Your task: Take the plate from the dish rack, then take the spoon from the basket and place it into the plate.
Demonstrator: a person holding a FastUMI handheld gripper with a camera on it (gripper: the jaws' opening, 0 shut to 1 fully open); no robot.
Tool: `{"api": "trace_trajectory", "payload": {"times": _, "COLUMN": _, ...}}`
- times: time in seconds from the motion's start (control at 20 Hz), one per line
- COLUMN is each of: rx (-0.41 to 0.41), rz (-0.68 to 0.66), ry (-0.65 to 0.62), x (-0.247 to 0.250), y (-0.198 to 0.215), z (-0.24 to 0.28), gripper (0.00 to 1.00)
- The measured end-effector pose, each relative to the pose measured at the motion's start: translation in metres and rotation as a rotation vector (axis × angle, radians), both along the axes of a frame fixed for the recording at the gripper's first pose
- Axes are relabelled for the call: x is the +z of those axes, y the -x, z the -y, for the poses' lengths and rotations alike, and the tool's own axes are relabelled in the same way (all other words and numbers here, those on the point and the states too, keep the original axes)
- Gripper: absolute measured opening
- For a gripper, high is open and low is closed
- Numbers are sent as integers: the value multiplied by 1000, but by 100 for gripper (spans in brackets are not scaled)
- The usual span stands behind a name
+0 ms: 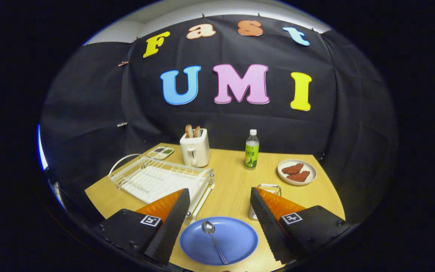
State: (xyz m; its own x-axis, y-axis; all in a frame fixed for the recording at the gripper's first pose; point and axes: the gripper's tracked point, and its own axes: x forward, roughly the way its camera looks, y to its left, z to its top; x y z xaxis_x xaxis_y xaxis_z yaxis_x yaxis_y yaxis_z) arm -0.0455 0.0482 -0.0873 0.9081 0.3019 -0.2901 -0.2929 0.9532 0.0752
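Both jaws apart, empty, flanking plate (pixel 218 240) with spoon (pixel 213 238); basket (pixel 264 187) half hidden.

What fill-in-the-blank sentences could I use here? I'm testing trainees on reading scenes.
1. The metal spoon lies on the round ____ plate.
2. The gripper hangs over that plate with its jaws ____, holding nothing.
3. The white wire dish rack holds ____ plates.
4. The small white dish carrying brown food sits beyond the green plastic ____.

Missing words: blue; open; no; bottle
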Motion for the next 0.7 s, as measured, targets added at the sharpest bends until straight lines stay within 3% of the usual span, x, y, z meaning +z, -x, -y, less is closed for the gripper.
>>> {"api": "trace_trajectory", "payload": {"times": 0.2, "rx": -100, "rz": 126, "ry": -50, "x": 69, "y": -4, "z": 22, "gripper": 99}}
{"api": "trace_trajectory", "payload": {"times": 0.5, "rx": -298, "rz": 303, "ry": 13, "x": 139, "y": 4, "z": 77, "gripper": 99}}
{"api": "trace_trajectory", "payload": {"times": 0.7, "rx": -327, "rz": 314, "ry": -7, "x": 144, "y": 13, "z": 92, "gripper": 99}}
